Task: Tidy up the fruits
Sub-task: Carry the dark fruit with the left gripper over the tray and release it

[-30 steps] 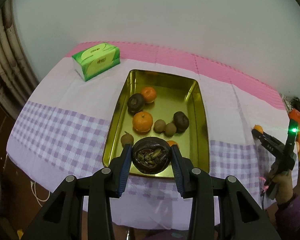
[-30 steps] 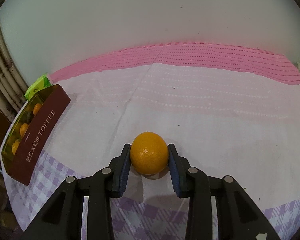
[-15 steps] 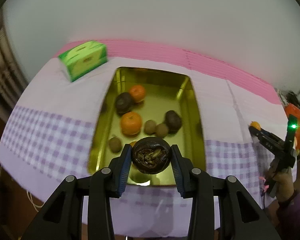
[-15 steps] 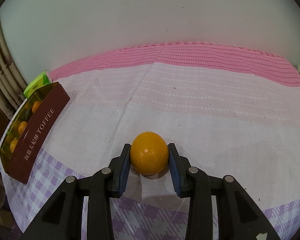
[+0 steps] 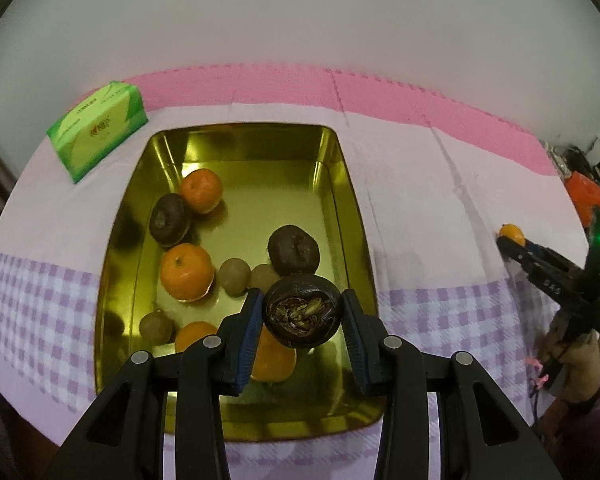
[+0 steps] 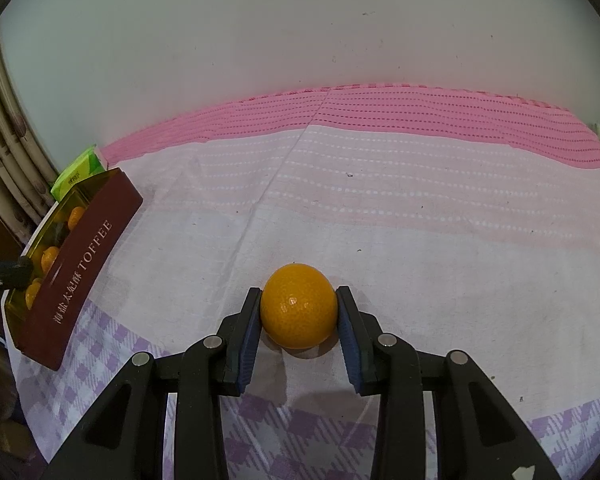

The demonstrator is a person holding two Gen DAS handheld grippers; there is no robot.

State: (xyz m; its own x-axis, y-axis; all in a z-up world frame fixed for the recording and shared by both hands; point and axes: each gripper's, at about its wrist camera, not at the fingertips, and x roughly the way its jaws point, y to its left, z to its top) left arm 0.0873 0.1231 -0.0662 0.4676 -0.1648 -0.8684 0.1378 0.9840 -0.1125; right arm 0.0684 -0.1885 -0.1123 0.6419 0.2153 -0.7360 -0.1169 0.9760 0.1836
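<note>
Pink-and-lilac cloth covers the desk. Left gripper (image 5: pixel 302 318), clamped on a dark fruit (image 5: pixel 302 315), hangs above the gold tin (image 5: pixel 350 216): release comes next. Right gripper (image 6: pixel 298 314) pinches an orange (image 6: pixel 298 305) on the cloth.

A home, by the look of it — a table against a plain white wall (image 6: pixel 300 32), spread with a pink and lilac-checked cloth (image 6: pixel 440 184). On it sit a green tissue pack (image 5: pixel 98 136) and a gold toffee tin (image 5: pixel 342 208) reused for fruit — household things. Clutter (image 5: pixel 588 160) piles at the right edge, and old pipes (image 6: pixel 4 136) run at the left.
</note>
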